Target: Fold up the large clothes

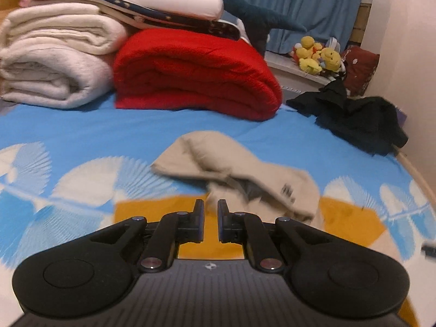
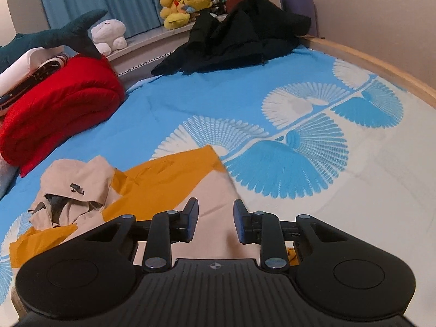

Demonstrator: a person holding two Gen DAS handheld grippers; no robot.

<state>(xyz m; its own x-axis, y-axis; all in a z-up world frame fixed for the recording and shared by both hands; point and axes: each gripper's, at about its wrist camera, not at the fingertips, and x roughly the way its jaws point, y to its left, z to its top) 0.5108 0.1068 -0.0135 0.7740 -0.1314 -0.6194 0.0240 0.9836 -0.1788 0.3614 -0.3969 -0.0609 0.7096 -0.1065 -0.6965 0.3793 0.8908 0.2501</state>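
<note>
The beige and orange garment [image 2: 169, 179] lies on the bed [image 2: 245, 100] in the lower centre of the right wrist view, its beige hood [image 2: 79, 185] bunched at lower left. In the left wrist view the same hood [image 1: 234, 171] sits crumpled at centre, just above the fingers.

Left gripper [image 1: 210, 212]: jaws nearly closed, a narrow gap showing, nothing visibly between them. Right gripper [image 2: 215, 215]: jaws partly open over the garment's beige panel, not gripping it as far as can be seen.

Assessment: the garment is not yet flat and the fold appears to be at an early stage. To do this step well, each gripper should take a single layer at an outer edge, draw the cloth taut and level, and flatten the hood before folding.

The red blanket [image 1: 196, 73] and black clothes [image 2: 234, 35] lie well apart.
</note>
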